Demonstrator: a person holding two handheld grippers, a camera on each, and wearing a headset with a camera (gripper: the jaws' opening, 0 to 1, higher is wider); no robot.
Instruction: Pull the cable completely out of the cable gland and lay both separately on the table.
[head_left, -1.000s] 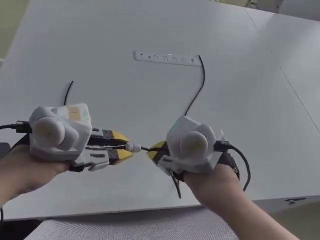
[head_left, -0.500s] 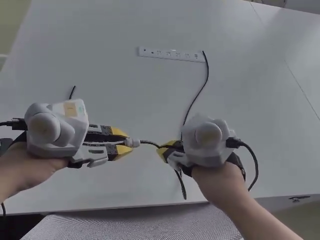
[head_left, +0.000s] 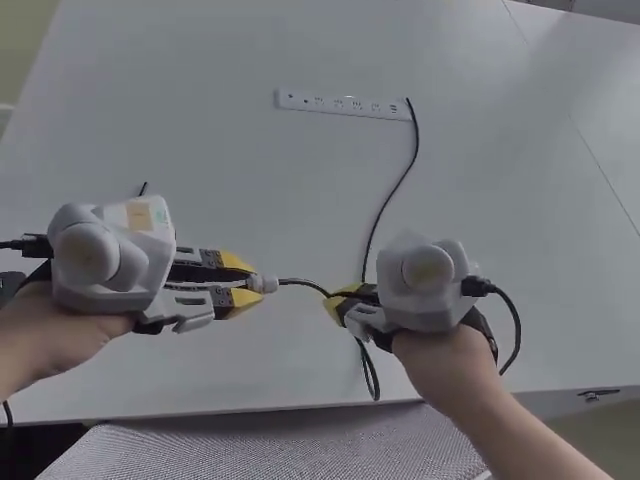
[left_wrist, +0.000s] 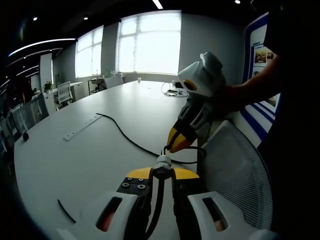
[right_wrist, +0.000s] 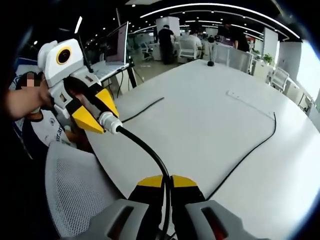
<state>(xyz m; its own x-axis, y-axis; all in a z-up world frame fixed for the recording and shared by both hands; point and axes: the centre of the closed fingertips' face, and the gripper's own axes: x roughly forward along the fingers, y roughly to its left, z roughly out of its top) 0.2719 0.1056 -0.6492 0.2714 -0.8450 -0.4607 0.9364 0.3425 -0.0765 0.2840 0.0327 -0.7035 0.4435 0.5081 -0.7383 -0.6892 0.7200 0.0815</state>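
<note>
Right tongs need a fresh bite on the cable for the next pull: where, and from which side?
Grip the black cable close to the white cable gland, on the short arched stretch between the two tongs. Come from the side facing the left tongs, in line with the gland, so the pull likely runs straight out its mouth.

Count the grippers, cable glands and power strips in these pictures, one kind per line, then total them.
grippers: 2, the left gripper and the right gripper
cable gland: 1
power strip: 1
total: 4
</note>
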